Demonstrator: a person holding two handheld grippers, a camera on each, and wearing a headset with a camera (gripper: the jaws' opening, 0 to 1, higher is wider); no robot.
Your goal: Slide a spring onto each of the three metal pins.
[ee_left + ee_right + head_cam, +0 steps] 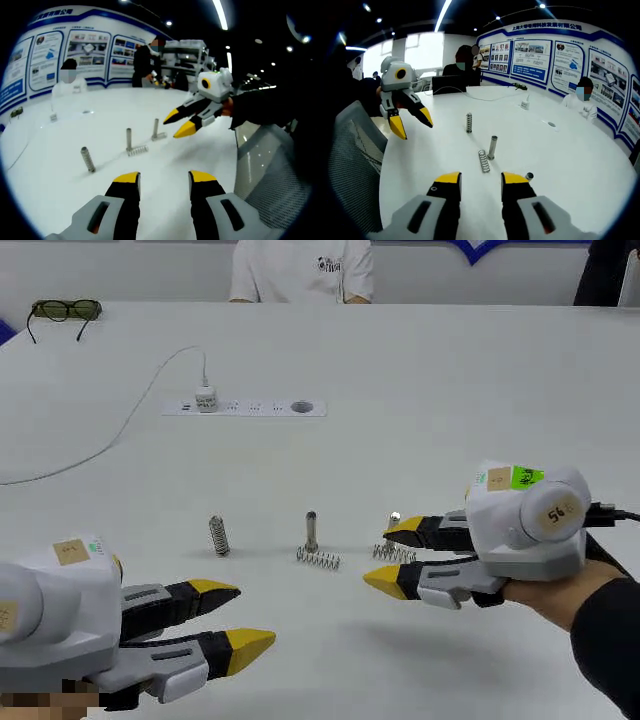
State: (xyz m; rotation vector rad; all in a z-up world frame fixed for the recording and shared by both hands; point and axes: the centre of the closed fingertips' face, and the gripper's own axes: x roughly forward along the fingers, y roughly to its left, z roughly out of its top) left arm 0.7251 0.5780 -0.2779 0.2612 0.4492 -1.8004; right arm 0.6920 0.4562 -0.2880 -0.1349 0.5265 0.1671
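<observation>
Three metal pins stand in a row on the white table (450,390). A spring sits around the left pin (219,536) (88,159) (469,122). Beside the bare middle pin (311,530) (129,139) (493,147) a loose spring (318,559) (137,149) (483,161) lies flat. The right pin (394,520) (155,128) (529,176) stands just past my right gripper (392,555) (180,122) (482,177), which is open, with another loose spring (393,553) lying at its tips. My left gripper (240,618) (164,177) (412,122) hovers open near the front edge, holding nothing.
A white power strip (245,408) with a plugged charger (205,398) and a trailing cable lies behind the pins. Dark glasses (65,310) rest at the far left. A person (300,270) sits across the table. A mesh chair (270,170) stands beside it.
</observation>
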